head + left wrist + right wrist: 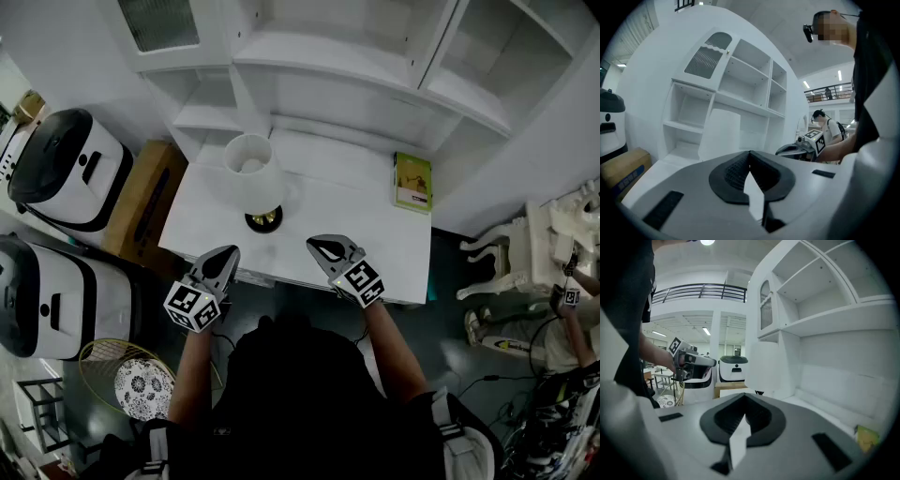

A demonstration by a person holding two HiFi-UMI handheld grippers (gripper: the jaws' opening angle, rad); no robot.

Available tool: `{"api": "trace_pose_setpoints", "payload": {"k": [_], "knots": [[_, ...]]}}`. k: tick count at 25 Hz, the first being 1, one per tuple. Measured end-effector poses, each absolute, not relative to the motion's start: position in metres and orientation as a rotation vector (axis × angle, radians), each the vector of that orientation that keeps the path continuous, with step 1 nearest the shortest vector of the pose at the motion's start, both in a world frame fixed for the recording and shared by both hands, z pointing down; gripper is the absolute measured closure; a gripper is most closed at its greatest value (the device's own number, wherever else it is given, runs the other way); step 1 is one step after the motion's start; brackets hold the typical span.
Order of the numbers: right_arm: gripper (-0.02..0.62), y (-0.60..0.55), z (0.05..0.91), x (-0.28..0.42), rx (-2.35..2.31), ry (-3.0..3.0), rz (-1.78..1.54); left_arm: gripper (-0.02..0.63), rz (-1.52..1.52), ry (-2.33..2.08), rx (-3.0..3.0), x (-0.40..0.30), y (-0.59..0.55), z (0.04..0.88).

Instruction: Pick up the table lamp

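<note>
The table lamp (253,172) has a white shade and a dark, brass-ringed base. It stands upright on the white desk (356,234), left of centre. My left gripper (220,265) hovers at the desk's front edge just below the lamp's base, its jaws shut and empty. My right gripper (330,251) hangs over the front edge to the right of the lamp, also shut with nothing in it. In the left gripper view the lamp's shade (719,133) rises beyond the left gripper (750,154). In the right gripper view the shade (761,366) stands ahead of the right gripper (744,397).
A green book (412,181) lies at the desk's back right, under the white hutch shelves (337,66). Left of the desk stand a cardboard box (150,197), two white machines (66,169) and a wire basket (117,370). A white ornate chair (525,244) is at the right.
</note>
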State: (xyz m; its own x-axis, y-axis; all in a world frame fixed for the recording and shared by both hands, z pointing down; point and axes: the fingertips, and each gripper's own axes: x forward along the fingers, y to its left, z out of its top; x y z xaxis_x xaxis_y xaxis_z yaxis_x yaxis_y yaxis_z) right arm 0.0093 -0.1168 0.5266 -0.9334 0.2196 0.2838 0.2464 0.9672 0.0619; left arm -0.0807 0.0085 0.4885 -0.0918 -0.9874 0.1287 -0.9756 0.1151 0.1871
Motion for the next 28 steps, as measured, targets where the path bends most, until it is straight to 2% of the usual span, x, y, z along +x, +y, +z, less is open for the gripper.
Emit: {"api": "trace_pose_setpoints", "payload": {"k": [18, 28], "knots": [[0.589, -0.115, 0.539, 0.014, -0.311, -2.840, -0.098, 0.595, -0.077, -2.150, 1.929, -0.081, 0.010, 0.504], [0.588, -0.123, 0.539, 0.012, -0.176, -2.841, -0.054, 0.582, -0.025, -2.089, 1.945, -0.115, -0.011, 0.535]]}}
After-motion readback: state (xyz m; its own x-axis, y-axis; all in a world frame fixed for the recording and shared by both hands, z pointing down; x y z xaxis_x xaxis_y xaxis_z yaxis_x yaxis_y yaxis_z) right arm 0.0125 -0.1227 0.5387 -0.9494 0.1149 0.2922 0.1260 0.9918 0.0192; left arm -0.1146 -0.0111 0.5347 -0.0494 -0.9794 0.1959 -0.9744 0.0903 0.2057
